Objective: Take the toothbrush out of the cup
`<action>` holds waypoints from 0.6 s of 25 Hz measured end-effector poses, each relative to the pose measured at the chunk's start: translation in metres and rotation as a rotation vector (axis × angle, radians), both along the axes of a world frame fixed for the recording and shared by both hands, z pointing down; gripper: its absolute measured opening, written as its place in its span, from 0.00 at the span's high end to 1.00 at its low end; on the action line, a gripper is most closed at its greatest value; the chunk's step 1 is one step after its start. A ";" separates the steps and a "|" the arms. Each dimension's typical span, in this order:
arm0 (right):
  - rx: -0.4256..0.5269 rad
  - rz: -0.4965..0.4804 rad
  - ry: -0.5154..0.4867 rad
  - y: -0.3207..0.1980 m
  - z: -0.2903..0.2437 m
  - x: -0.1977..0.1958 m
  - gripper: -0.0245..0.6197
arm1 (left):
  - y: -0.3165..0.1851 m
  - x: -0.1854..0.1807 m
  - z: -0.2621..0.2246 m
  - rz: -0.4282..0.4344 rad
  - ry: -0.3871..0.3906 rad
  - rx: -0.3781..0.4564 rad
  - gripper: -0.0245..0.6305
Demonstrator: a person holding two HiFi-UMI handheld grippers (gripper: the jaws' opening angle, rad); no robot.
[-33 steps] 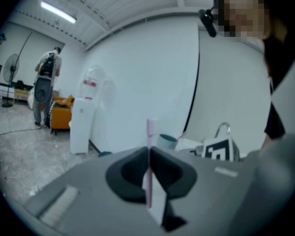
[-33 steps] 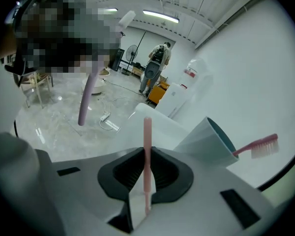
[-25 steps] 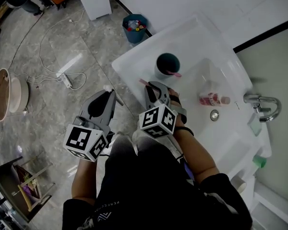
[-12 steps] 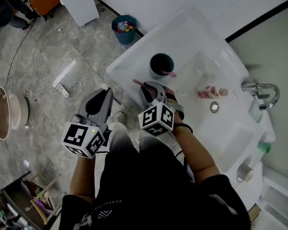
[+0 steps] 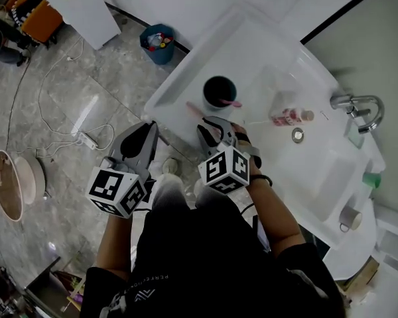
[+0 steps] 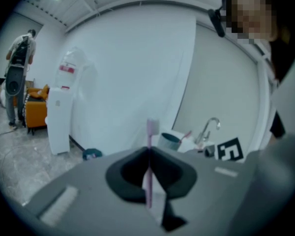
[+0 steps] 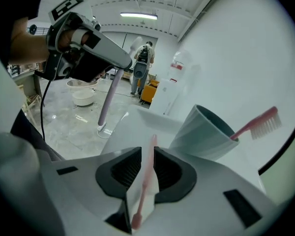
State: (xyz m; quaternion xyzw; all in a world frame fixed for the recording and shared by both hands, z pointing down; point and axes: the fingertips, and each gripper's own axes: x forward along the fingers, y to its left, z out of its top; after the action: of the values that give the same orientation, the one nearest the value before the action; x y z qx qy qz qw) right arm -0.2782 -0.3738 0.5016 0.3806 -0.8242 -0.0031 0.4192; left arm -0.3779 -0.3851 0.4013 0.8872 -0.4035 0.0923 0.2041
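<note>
A teal cup [image 5: 219, 93] stands on the white sink counter [image 5: 179, 88] with a pink toothbrush [image 5: 233, 103] leaning in it; the right gripper view shows the same cup [image 7: 206, 132] and brush head [image 7: 259, 123]. My right gripper [image 5: 209, 122] sits just in front of the cup. Its jaws have just been opening, and a second pink toothbrush [image 7: 145, 181] lies loosely between them, its end [image 5: 193, 106] poking toward the counter edge. My left gripper [image 5: 148, 127] hovers off the counter's front corner over the floor, shut on an upright lilac toothbrush [image 6: 150, 132].
A tap [image 5: 358, 105] rises at the basin's far right. A pink bottle [image 5: 288, 118] lies in the basin near the drain [image 5: 298, 135]. A metal cup [image 5: 348, 216] stands on the right rim. On the floor are a blue bin [image 5: 158, 42] and a power strip [image 5: 86, 138].
The head camera has swung, so the sink sits higher in view. The left gripper has drifted slightly with its lilac toothbrush. The right gripper stays by the cup.
</note>
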 end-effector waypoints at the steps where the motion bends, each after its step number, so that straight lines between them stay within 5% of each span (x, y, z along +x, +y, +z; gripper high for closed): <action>1: 0.004 0.012 -0.003 0.001 -0.003 0.001 0.85 | -0.001 0.000 0.000 0.010 0.000 -0.003 0.93; 15: 0.016 0.283 -0.144 0.015 -0.046 0.036 0.86 | -0.016 0.029 -0.009 0.194 0.055 -0.020 0.93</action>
State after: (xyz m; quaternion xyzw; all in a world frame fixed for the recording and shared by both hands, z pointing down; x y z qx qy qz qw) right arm -0.2422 -0.3589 0.4553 0.4954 -0.7903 0.0770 0.3522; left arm -0.3490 -0.4010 0.3921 0.9222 -0.3089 0.0910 0.2139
